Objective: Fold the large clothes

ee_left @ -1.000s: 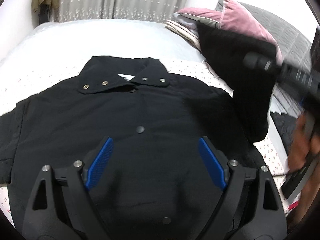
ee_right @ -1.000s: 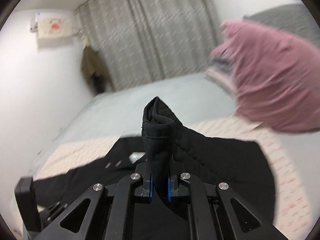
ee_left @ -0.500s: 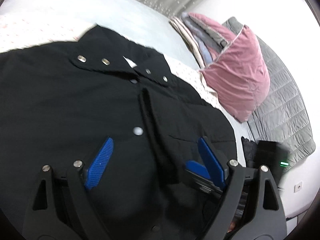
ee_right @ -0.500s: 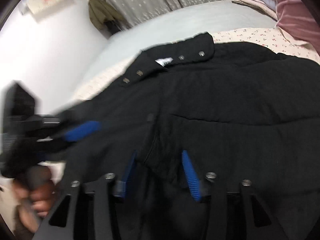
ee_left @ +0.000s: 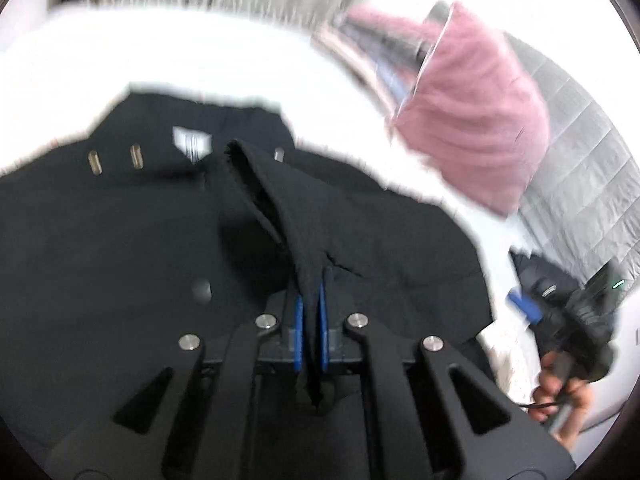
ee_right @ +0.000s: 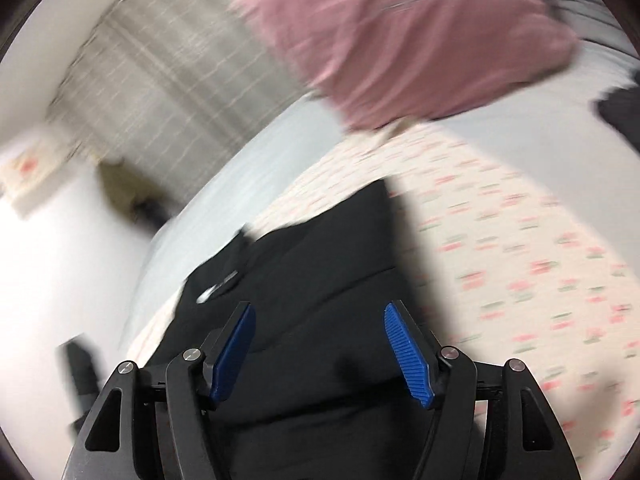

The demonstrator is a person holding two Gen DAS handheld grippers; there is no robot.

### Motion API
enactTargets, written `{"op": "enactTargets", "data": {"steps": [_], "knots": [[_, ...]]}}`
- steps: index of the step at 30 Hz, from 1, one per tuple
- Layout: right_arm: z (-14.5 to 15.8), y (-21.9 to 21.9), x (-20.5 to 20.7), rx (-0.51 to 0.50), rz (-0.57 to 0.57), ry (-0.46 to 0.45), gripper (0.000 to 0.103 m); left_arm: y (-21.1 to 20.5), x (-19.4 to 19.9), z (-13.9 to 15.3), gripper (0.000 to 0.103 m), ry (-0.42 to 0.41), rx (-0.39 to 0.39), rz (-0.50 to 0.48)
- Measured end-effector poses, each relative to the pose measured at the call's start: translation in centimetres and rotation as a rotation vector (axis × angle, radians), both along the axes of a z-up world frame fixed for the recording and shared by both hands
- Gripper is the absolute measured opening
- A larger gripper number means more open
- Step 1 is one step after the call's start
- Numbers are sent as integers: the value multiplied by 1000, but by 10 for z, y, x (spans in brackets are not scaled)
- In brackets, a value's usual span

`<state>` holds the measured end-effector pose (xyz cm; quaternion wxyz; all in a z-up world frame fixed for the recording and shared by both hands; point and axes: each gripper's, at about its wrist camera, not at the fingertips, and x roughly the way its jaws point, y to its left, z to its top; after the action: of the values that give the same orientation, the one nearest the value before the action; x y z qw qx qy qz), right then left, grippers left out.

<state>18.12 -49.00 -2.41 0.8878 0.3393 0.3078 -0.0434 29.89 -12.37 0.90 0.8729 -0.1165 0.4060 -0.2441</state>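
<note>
Bed [ee_left: 224,64] fills most of both views, pale cover with a small floral sheet [ee_right: 520,248] under the work area. Grey curtain [ee_right: 168,80] at 11 o'clock in the right wrist view. Pink pillow [ee_left: 476,128] at 2 o'clock in the left wrist view, leaning on a grey quilted headboard [ee_left: 592,168].

Black jacket [ee_left: 100,248] lies front-up across the sheet, collar [ee_left: 160,140] at 12 o'clock with its snaps and white label showing. Body looks mostly flat, not squared into a packet.

Left gripper [ee_left: 311,304]: jaws pinched tight on a sleeve [ee_left: 276,208] of the jacket, fabric rising from the blue pads toward the collar and hanging below them.

Right gripper [ee_right: 318,344]: jaws opening, moderately wide, nothing pressed between the pads; black cloth lies beneath them only. In the left wrist view it sits at 4 o'clock off the jacket's edge, in the person's hand [ee_left: 560,396].

Progress estimate: early. The sleeve appears to be coming in over the chest; I can't tell from this blur whether the other sleeve is in. Remaining: lay this sleeve flat, fold the sides, then fold hem to collar.
</note>
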Motion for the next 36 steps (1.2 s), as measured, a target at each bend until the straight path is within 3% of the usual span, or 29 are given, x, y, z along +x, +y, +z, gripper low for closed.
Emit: {"op": "enactTargets", "data": {"steps": [3, 5, 10, 12, 13, 15, 16, 17, 18, 23, 26, 28, 30, 32, 35, 36], "knots": [[-12, -26, -4, -16, -40, 35, 68, 21, -3, 29, 8, -98, -2, 82], [-16, -32, -8, -72, -7, 63, 68, 37, 1, 35, 8, -109, 9, 123], [-37, 17, 9, -204, 289, 151, 69, 65, 14, 20, 8, -47, 17, 184], [-46, 33, 11, -290, 332, 192, 69, 71, 11, 10, 8, -35, 29, 193], [-54, 39, 17, -345, 320, 228, 69, 68, 8, 0, 8, -20, 59, 190], [-65, 35, 21, -380, 272, 299, 69, 58, 12, -32, 11, 60, 199, 168], [-68, 27, 19, -340, 248, 300, 69, 48, 17, -49, 13, 116, 273, 135], [-66, 21, 15, -305, 234, 286, 69, 42, 18, -69, 21, 171, 369, 101], [-63, 16, 13, -285, 224, 284, 69, 42, 13, -74, 23, 139, 395, 88], [-42, 18, 2, -266, 271, 202, 69, 59, -4, -44, 23, -11, 276, 124], [-30, 20, -1, -208, 253, 143, 69, 65, -9, -25, 24, -113, 257, 179], [-23, 27, -1, -214, 226, 111, 69, 62, -3, -27, 25, -105, 236, 153], [-19, 38, 3, -235, 203, 92, 69, 53, 6, -45, 25, -28, 259, 115], [-27, 42, 8, -219, 179, 104, 69, 42, 12, -75, 25, 46, 348, 101], [-64, 38, 25, -251, 112, 231, 69, 31, 1, -79, 27, -41, 422, 101], [-68, 36, 24, -234, 102, 224, 69, 29, -2, -75, 34, -38, 443, 105]]}}
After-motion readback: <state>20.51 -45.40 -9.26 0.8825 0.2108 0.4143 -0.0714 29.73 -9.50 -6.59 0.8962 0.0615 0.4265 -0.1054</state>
